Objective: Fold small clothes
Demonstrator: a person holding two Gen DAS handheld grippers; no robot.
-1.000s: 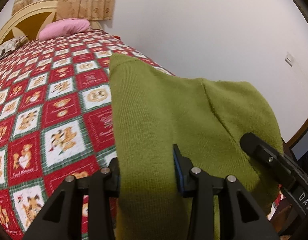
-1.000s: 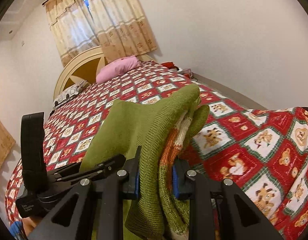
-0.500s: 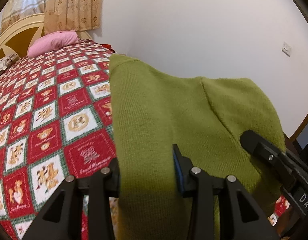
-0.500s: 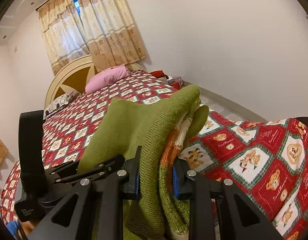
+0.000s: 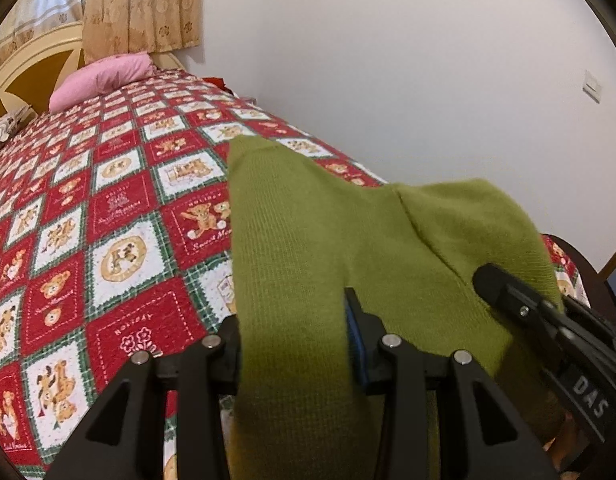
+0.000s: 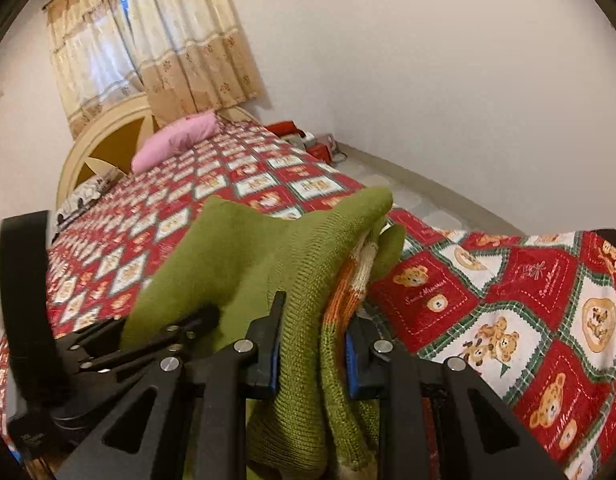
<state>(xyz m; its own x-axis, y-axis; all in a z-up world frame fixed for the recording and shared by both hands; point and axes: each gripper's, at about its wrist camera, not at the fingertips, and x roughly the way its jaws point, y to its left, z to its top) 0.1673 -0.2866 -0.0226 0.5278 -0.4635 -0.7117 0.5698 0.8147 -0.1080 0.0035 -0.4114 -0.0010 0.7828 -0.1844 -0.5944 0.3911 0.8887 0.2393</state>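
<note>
Left claw (image 5: pixel 294 344): clamped on green knit sweater (image 5: pixel 308 240)
Right claw (image 6: pixel 311 344): gripping bunched sweater edge, orange stripes showing
Bed (image 5: pixel 108 220): red teddy-bear quilt beneath

**Olive green knit against a red, white and green bear quilt**

The sweater (image 5: pixel 308 248) is olive green all over in the left wrist view, a plain ribbed knit. From the right wrist view the same sweater (image 6: pixel 244 264) shows an inner band of orange and cream stripes. Under it, the quilt (image 5: pixel 108 216) runs in diamonds of red and white, edged in green plaid, with tan teddy bears printed in the patches. At the head, a pink pillow (image 6: pixel 176 140) and a cream headboard (image 6: pixel 104 140) with mustard panels. Curtains (image 6: pixel 156 48) are beige and cream with small brown motifs. The black fingers (image 6: pixel 268 344) carry blue pads. The wall (image 5: pixel 387 60) is plain white.
</note>
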